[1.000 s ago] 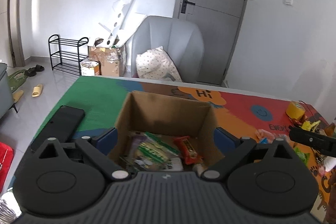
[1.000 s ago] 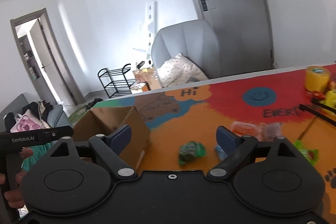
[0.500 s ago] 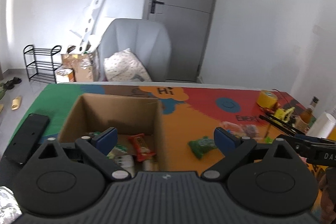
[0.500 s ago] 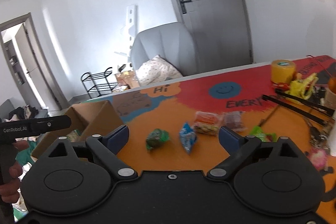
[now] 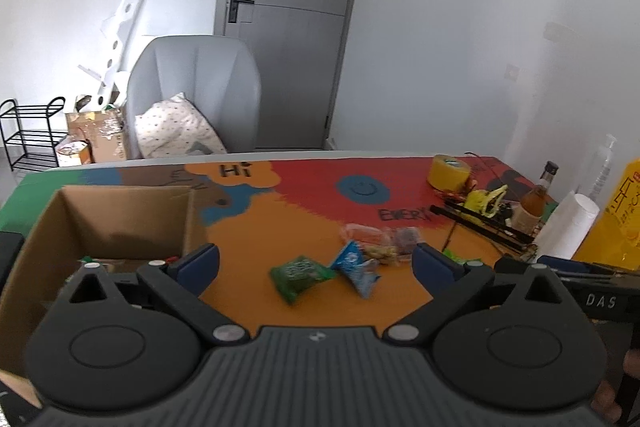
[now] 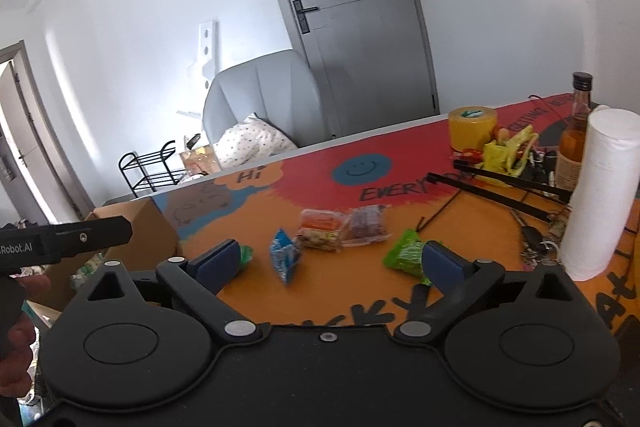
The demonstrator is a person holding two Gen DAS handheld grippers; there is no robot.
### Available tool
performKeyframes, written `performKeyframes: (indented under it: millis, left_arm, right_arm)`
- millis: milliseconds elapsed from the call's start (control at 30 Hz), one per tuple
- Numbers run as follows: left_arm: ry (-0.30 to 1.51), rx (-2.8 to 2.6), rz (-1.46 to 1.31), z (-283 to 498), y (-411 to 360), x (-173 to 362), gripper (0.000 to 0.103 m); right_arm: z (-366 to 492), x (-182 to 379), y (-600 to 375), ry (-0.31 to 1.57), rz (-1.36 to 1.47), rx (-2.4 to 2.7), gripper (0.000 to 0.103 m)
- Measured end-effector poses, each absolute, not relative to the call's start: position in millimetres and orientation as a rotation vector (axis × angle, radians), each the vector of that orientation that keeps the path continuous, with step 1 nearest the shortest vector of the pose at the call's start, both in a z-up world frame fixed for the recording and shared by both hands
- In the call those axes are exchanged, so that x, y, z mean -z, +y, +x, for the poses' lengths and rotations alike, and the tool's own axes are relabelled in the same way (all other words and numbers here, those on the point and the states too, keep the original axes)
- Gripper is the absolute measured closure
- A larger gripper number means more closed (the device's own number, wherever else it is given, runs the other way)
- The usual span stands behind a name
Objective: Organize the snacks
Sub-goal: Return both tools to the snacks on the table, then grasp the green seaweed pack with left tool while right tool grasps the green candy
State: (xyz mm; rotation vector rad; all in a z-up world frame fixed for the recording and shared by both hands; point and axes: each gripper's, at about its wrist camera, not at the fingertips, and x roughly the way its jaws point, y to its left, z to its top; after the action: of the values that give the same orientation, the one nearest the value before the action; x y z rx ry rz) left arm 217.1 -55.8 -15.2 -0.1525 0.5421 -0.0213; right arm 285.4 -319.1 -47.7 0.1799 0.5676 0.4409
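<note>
We see the table [image 5: 256,307] first, covered by a bright printed mat of orange, red, blue and green with "Hi" and a smiley face on it. At its left end stands an open cardboard box [image 5: 120,215], flaps up; inside, in the left wrist view, only slivers of wrappers show at the bottom (green and red edges, mostly hidden behind the gripper), so we cannot tell how many snacks are in it.

At the right end stands a white paper towel roll [image 6: 600,195], upright, with an amber bottle [image 6: 574,143] just behind it and a yellow tape roll [image 6: 472,129] farther back.

Both tools hang above the mat. Our left gripper [image 5: 316,263] has its blue-padded fingers spread wide with nothing between the pads; its left finger overlaps the near corner of the box in the view. On our right gripper [image 6: 330,259] the jaws are opening, and nothing is pressed between them.

The loose snacks lie on the orange part, well apart from the box. From largest: a cluster of clear packets [image 6: 344,229] lying together, a bright green packet [image 6: 406,255] by the right gripper's right finger, a dark green packet [image 5: 300,277], and a blue packet [image 5: 356,267] just beside it.
</note>
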Motion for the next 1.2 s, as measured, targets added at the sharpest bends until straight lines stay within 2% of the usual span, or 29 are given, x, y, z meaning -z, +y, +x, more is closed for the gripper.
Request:
performKeyframes:
  millis: [333, 500, 633, 967, 1200]
  left_arm:
    - [0.536, 0.031, -0.143, 241.6, -78.2, 28.7, 0.001]
    - [0.551, -0.001, -0.161, 256.7, -77.5, 42.8, 0.002]
    - [0.56, -0.021, -0.17, 268.6, -78.0, 55.4, 0.005]
    - [0.615, -0.112, -0.191, 299.2, -71.8, 88.6, 0.019]
    - [0.643, -0.145, -0.182, 316.4, -70.5, 106.3, 0.019]
  right_arm:
    - [301.2, 62.5, -335.4, 0.583, 0.201, -0.409, 0.006]
    - [317.5, 74.3, -335.8, 0.605, 0.212, -0.397, 0.011]
    - [330.0, 84.5, -334.1, 0.625, 0.208, -0.388, 0.015]
    - [360.0, 110.6, -332.5, 0.674, 0.226, -0.352, 0.019]
    - [374.6, 124.7, -323.0, 0.696, 0.203, -0.325, 0.019]
